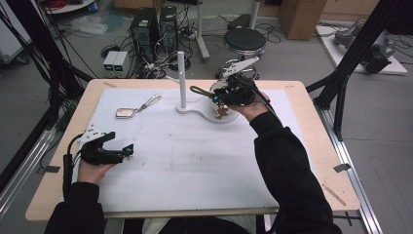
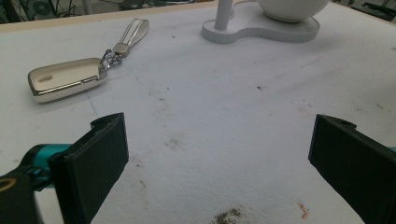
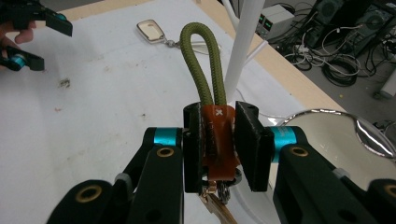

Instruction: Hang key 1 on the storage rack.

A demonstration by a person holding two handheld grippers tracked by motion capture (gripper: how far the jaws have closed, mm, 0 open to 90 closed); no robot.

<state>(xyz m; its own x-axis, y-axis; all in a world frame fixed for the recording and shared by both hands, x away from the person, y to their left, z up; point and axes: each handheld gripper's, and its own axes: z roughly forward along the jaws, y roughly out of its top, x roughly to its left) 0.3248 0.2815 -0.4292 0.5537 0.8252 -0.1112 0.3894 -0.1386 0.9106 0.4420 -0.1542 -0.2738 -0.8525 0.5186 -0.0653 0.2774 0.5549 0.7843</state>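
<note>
On the tabletop (image 1: 311, 161) a mat (image 1: 195, 161) lay. A key fob (image 1: 125, 113) rested at its far left, with a post stand (image 1: 182, 78) to its right. The right claw (image 1: 225, 93), beside that post, gripped a keyring (image 3: 215, 140). The left claw (image 1: 127, 150) sat near-left.

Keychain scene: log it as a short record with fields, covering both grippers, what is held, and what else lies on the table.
right gripper: shut on keychain, raised beside the stand's post
keychain: brown leather tab clamped between the jaws, green cord loop pointing away from the hand, key hanging below
left gripper: open, nothing between the jaws, low over the mat
key fob: cream, flat on the mat, strap attached, untouched
stand: white, upright post on a curved base
mat: white, stained
</note>
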